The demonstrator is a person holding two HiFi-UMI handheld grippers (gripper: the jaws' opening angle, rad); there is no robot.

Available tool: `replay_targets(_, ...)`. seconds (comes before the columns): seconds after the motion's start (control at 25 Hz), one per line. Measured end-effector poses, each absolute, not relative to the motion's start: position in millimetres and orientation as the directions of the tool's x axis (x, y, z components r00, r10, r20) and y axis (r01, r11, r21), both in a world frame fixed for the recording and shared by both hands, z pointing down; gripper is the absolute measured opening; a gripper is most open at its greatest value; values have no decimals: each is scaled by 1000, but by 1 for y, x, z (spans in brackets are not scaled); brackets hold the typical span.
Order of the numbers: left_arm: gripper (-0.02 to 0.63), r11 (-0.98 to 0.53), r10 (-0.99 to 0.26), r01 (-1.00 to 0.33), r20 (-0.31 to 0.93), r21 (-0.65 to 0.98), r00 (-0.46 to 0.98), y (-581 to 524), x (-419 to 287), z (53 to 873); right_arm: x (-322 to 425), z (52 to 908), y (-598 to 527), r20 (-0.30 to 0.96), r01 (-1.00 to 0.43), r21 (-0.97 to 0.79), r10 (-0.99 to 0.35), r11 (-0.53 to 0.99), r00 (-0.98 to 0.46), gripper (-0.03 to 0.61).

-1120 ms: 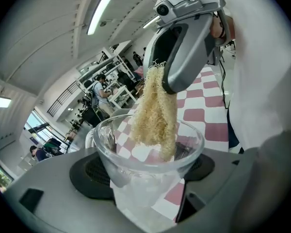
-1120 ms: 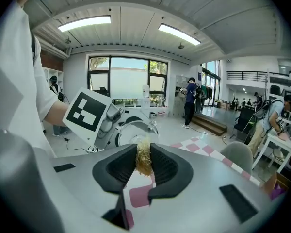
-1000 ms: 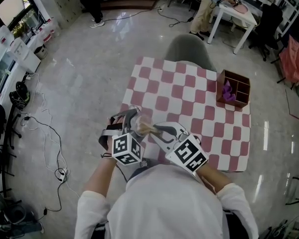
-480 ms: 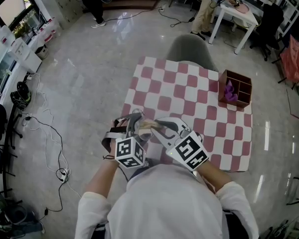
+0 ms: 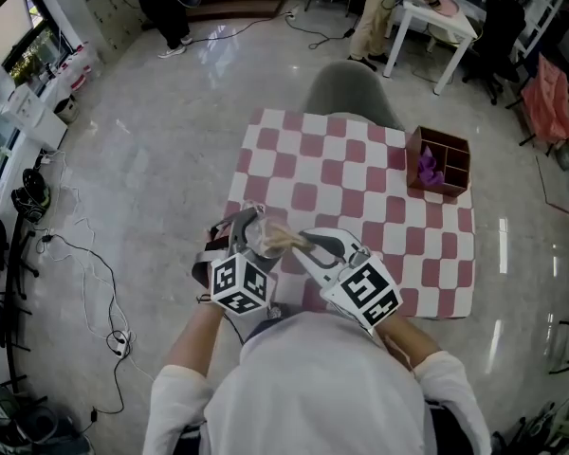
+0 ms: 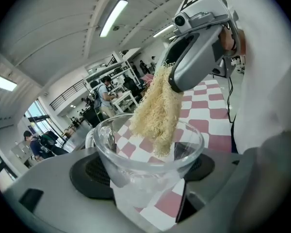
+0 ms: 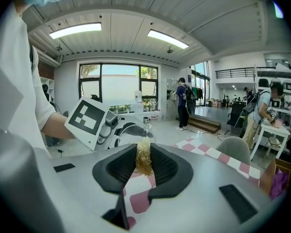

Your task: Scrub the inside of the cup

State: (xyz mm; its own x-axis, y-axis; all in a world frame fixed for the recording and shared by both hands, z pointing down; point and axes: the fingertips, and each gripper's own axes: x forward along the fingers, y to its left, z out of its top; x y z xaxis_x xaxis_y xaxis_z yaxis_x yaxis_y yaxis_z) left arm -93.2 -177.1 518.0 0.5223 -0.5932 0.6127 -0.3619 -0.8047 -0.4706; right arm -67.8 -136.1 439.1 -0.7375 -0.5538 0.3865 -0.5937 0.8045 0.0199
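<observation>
My left gripper point(image 6: 148, 171) is shut on a clear glass cup point(image 6: 146, 152), held tilted above the near edge of the checkered table point(image 5: 360, 173). My right gripper point(image 7: 144, 165) is shut on a tan fibrous loofah scrubber point(image 7: 144, 162). In the left gripper view the scrubber point(image 6: 157, 113) hangs from the right gripper's jaws with its lower end dipping inside the cup's mouth. From the head view both grippers meet over the table's near left part, with the cup point(image 5: 262, 240) and scrubber point(image 5: 283, 241) between them.
A brown wooden compartment box point(image 5: 439, 163) with something purple inside stands at the table's far right corner. A grey chair point(image 5: 346, 91) sits behind the table. Cables point(image 5: 76, 254) lie on the floor at left. People stand and sit at the room's far side.
The two grippers stay together with the scrubber in the cup; they shifted only slightly. The head view moved a little, so the table sits higher in frame.
</observation>
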Motion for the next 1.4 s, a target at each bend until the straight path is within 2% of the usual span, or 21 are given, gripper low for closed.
replay_targets(0.32, 388, -812, -583, -437, 565, -386, 584, -191, -84, 517, -66, 431, -136, 323, -618, -81, -566, 782, -759, 98)
replay_targets(0.68, 388, -832, -554, -447, 540, -329, 634, -192, -72, 518, -60, 425, -140, 254, -647, -170, -602, 743, -757, 98)
replay_targets(1.0, 387, -837, -537, -509, 488, -203, 688, -195, -67, 528, -32, 417, -152, 174, -747, -188, -727, 638, -664, 98)
replay_targets(1.4, 387, -825, -548, -558, 375, -92, 748, -216, -67, 524, -17, 419, -156, 162, -792, -212, -779, 572, -606, 98)
